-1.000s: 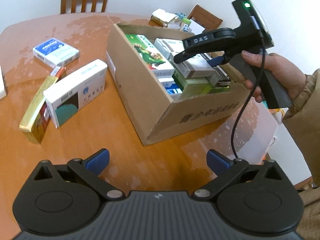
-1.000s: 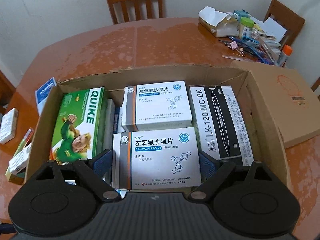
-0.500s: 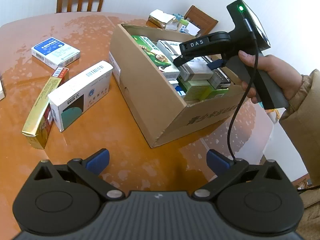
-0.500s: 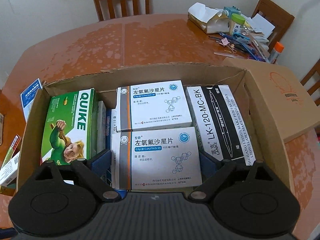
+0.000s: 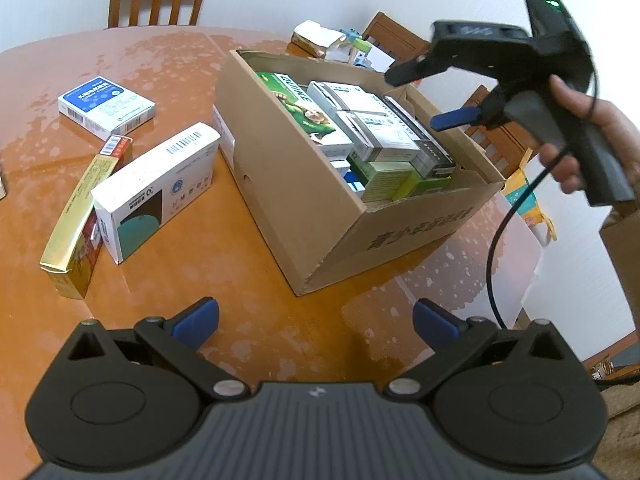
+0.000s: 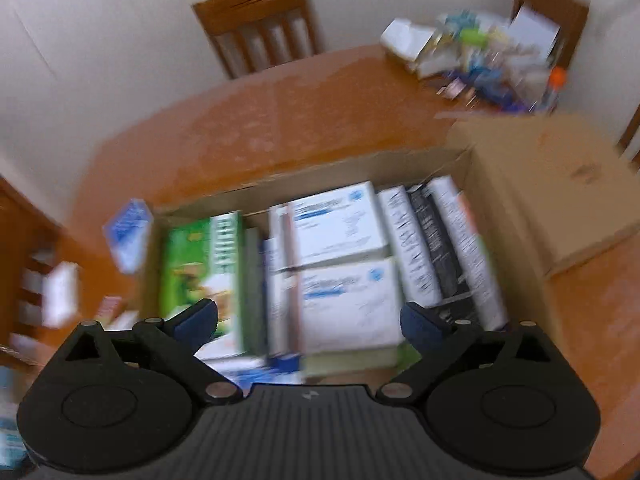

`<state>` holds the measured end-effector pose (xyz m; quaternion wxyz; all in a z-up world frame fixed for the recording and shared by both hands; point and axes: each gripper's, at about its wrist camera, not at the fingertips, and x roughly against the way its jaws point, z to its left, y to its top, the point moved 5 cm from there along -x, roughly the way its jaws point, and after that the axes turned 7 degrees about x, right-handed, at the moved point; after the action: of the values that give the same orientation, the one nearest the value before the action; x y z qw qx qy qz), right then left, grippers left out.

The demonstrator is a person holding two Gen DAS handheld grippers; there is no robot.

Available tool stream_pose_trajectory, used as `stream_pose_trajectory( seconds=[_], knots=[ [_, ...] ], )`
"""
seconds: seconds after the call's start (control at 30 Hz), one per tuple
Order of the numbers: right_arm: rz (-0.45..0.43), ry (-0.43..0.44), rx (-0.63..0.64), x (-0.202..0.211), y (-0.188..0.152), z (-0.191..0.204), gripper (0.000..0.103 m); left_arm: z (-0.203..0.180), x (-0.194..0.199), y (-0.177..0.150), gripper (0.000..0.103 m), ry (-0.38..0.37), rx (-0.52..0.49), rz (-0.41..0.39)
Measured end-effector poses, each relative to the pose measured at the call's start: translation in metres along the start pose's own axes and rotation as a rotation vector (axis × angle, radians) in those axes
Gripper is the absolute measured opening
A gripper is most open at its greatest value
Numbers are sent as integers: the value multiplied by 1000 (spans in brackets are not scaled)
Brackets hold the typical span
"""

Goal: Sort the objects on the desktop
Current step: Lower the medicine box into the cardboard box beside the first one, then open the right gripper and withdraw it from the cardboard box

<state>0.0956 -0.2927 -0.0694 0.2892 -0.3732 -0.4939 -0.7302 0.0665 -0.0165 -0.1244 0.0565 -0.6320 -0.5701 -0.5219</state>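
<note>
Boxes still loose on the worktop [image 5: 168,280] are what the coming move turns on, and they lie nearer the left fingers [image 5: 196,322]. Those fingers are spread wide with nothing between them, only bare wood under the gap, pointing down and forward. Out from them, ahead and to the left, sits the white box with a teal patch [image 5: 156,196]. Its long axis runs diagonally away from the fingers, near end at lower left, barcoded end at upper right toward the cardboard carton [image 5: 332,216]. Leaning against its left side is the gold and red box [image 5: 80,220], on roughly the same diagonal. Farther out, well apart, the blue and white box [image 5: 106,108] lies flat.

The right gripper [image 5: 436,96] hangs above the carton's far right part, clear of the packs inside. Its fingers [image 6: 196,320] are opening and grasp nothing; the packed white boxes [image 6: 340,264] lie below the gap, untouched, though the right wrist view is blurred. The carton stands between the right hand [image 5: 580,120] and the loose boxes, so I judge the left hand better placed. It would probably need to grip the white box across its short width.
</note>
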Motion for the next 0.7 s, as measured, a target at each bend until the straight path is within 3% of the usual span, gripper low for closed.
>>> stream_pose_trajectory(
  seconds=[0.13, 0.7],
  knots=[
    [56, 85, 9, -12, -13, 7, 101, -2, -2, -1, 103, 3, -2, 6],
    [87, 88, 25, -43, -13, -2, 101, -4, -8, -1, 103, 45, 18, 18]
  ],
)
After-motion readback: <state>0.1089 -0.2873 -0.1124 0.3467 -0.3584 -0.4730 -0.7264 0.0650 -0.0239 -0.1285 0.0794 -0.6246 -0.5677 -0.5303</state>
